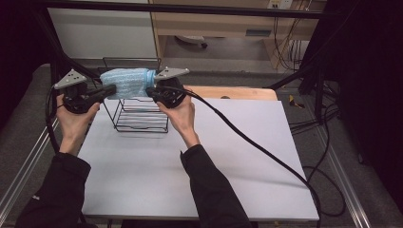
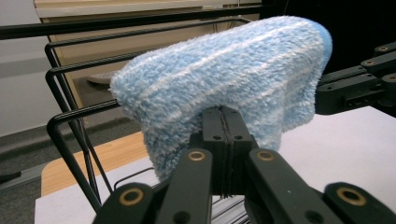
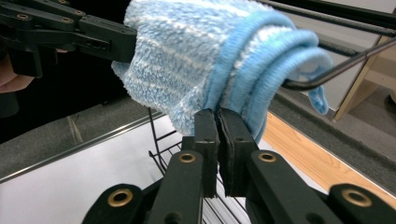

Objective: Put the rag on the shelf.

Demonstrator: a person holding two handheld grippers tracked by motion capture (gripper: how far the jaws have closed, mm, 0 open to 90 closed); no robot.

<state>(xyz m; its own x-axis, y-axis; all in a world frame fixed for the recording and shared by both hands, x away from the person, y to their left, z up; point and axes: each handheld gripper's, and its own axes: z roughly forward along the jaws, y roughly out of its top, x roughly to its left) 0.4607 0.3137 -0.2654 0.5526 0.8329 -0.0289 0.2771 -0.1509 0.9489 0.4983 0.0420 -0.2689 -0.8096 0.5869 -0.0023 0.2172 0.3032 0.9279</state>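
Towel (image 1: 127, 83) draped on rack (image 1: 142, 116), pinched by left fingers (image 2: 223, 122) and right fingers (image 3: 219, 127)

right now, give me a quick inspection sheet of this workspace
surface: white table, mostly bare
job's things: fluffy blue towel draped over the top of a black wire rack near the table's far left
clutter: nothing seen
grippers: left tongs and right tongs each shut on the towel's lower edge, one at each end
cables: black cable trails from the right tongs across the table and off its right edge
surroundings: wooden furniture and loose floor cables beyond
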